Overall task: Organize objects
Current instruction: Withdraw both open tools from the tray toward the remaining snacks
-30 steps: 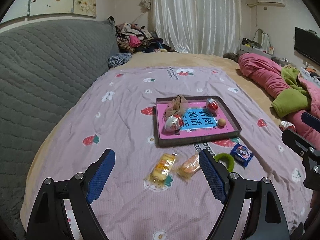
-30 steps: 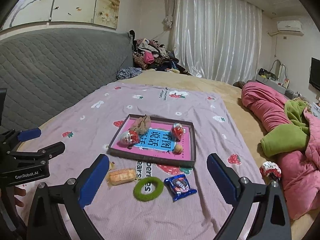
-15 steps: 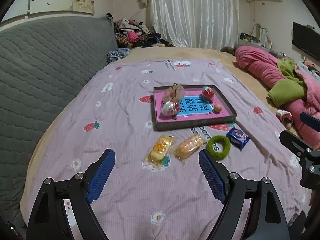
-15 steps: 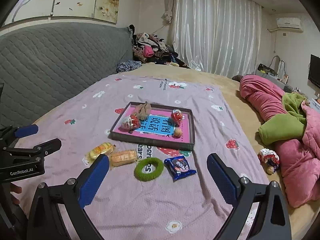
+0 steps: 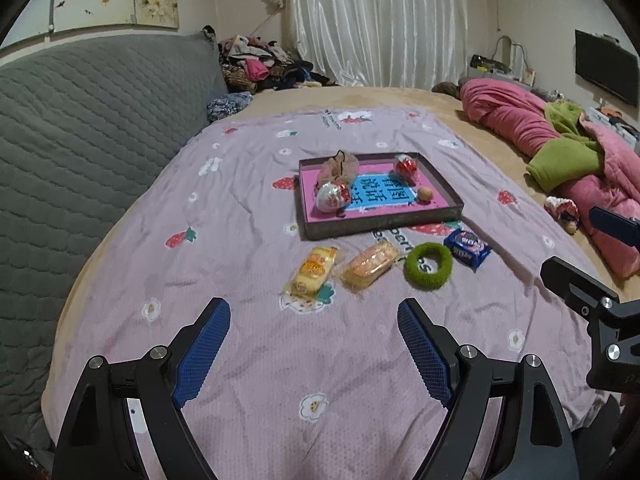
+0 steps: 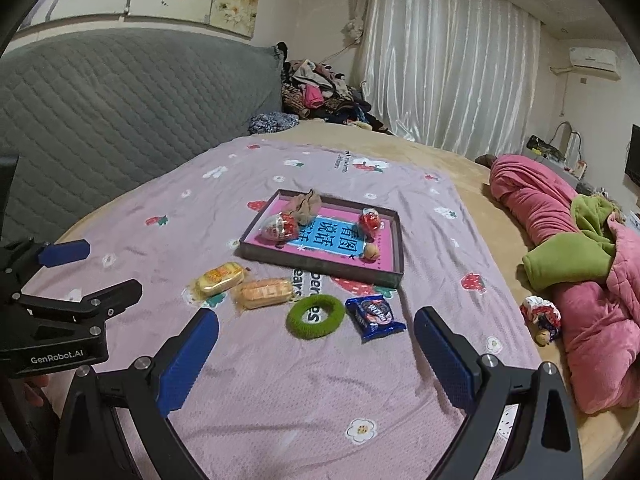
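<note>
Blue-padded left gripper (image 5: 314, 316) and right gripper (image 6: 316, 326) both gape wide, released, nothing between the pads, touching nothing. Shallow pink-lined tray (image 5: 442, 196) at frame centre holds two foil eggs, a mesh pouch, a small ball. Below it on the sheet: two snack packs, green hair ring (image 5: 428, 266), blue biscuit packet (image 5: 467, 247).

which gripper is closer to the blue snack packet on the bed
Right. The right gripper hangs open just short of the blue snack packet, which sits between its jaws in that view. The left gripper lines up with the yellow snack packs, the packet off to its right.
</note>
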Action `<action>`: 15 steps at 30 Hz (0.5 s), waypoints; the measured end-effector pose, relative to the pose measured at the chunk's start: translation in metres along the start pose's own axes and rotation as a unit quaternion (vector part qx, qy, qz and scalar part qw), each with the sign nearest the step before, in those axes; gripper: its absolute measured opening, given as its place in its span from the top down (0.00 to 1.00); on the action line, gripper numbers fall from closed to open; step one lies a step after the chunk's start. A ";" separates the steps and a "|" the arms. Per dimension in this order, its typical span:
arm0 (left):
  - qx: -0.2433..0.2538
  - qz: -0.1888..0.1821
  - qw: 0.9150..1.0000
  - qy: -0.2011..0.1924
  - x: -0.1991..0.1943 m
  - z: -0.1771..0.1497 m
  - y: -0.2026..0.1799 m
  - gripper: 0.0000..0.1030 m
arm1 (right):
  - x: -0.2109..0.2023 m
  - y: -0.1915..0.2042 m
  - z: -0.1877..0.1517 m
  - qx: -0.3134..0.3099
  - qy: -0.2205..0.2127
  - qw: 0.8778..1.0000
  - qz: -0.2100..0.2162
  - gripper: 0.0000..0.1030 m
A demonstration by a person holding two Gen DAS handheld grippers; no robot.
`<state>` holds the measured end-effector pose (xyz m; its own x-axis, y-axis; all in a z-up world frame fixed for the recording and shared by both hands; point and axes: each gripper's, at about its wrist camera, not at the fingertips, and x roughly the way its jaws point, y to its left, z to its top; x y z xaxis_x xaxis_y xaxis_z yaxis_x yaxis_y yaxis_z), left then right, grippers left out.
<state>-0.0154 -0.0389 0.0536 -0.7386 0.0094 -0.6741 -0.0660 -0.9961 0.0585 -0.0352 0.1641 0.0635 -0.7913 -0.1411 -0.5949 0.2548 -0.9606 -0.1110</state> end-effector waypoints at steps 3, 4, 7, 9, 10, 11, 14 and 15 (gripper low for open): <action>-0.003 0.000 1.000 0.003 0.000 -0.004 0.003 0.16 | 0.002 0.004 -0.003 -0.007 0.003 1.000 -0.002 0.04; -0.004 0.000 1.000 0.005 0.002 -0.005 0.004 0.16 | 0.003 0.005 -0.004 -0.007 0.004 1.000 -0.001 0.04; -0.004 -0.001 1.000 0.008 0.004 -0.009 0.005 0.16 | 0.007 0.008 -0.006 -0.008 0.007 1.000 0.003 0.04; -0.006 -0.001 1.000 0.013 0.008 -0.011 0.006 0.16 | 0.009 0.010 -0.008 -0.012 0.007 1.000 0.005 0.04; -0.007 -0.002 1.000 0.015 0.010 -0.012 0.006 0.16 | 0.011 0.011 -0.009 -0.013 0.009 1.000 0.005 0.04; -0.007 -0.002 1.000 0.018 0.013 -0.014 0.006 0.16 | 0.012 0.011 -0.010 -0.014 0.010 1.000 0.005 0.04; -0.006 -0.003 1.000 0.024 0.019 -0.018 0.006 0.16 | 0.018 0.011 -0.014 -0.015 0.016 1.000 0.007 0.04; -0.005 -0.004 1.000 0.026 0.023 -0.020 0.006 0.16 | 0.020 0.011 -0.015 -0.014 0.018 1.000 0.007 0.04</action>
<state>-0.0193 -0.0463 0.0243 -0.7016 0.0124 -0.7124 -0.0646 -0.9968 0.0462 -0.0395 0.1546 0.0385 -0.7670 -0.1447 -0.6251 0.2815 -0.9514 -0.1252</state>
